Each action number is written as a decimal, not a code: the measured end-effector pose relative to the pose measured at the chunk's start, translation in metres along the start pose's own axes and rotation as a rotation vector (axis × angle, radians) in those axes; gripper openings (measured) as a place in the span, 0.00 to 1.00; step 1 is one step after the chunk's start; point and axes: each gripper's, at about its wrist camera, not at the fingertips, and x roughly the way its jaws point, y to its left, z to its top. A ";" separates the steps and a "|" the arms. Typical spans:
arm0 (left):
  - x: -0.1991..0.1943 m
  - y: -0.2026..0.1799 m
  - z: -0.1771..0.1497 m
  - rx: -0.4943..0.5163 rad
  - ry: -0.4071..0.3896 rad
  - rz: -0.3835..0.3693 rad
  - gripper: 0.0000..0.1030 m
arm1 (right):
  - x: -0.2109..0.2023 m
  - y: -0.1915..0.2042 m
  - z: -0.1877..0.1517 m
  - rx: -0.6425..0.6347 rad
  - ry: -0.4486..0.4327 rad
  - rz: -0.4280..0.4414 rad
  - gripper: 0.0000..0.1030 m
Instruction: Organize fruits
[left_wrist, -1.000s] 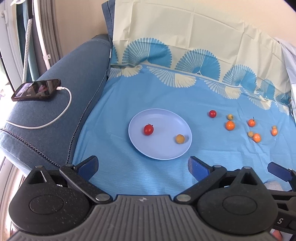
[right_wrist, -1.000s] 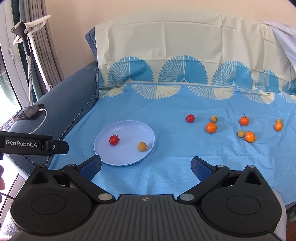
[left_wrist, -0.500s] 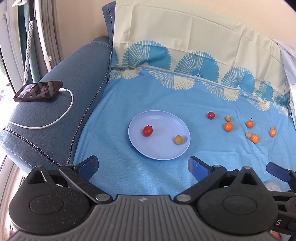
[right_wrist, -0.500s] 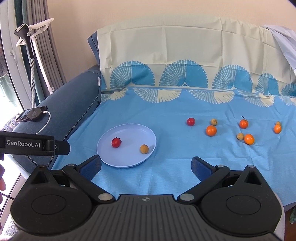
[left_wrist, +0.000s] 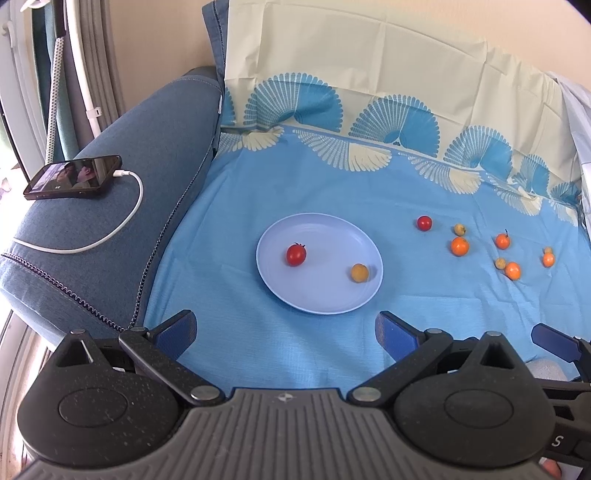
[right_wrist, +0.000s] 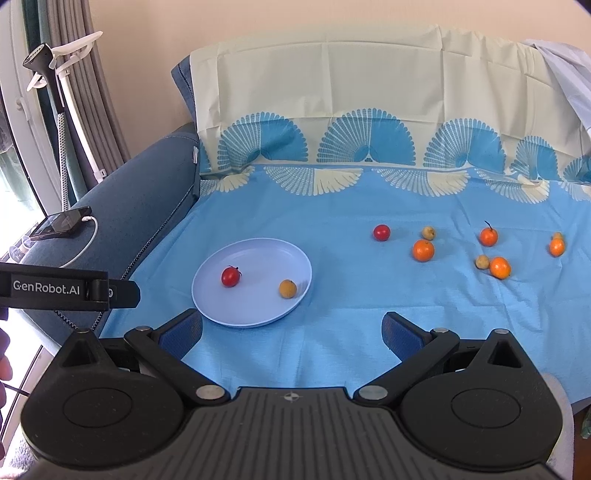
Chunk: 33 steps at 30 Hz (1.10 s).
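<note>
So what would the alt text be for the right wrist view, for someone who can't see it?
A pale blue plate on a blue cloth holds a red tomato and a yellowish fruit; more small red, orange and yellowish fruits lie scattered to its right. The right gripper, open and empty, frames the bottom.

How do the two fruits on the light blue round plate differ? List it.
The red cherry tomato is glossy red with a dark stem; the yellow-orange round fruit is duller, with no stem visible. The tomato lies towards the plate's left side and looks slightly larger; the yellow-orange fruit sits near the right rim. Both are small, round, apart from each other, and untouched by either gripper.
</note>
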 end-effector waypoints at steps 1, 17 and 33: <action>0.000 0.000 0.000 0.000 0.000 0.000 1.00 | 0.001 0.000 0.000 0.002 0.000 0.000 0.99; 0.017 -0.012 0.012 0.022 0.028 0.005 1.00 | 0.014 -0.012 0.000 0.039 0.015 -0.015 0.99; 0.053 -0.058 0.042 0.073 0.061 -0.020 1.00 | 0.036 -0.061 0.012 0.117 0.016 -0.085 0.99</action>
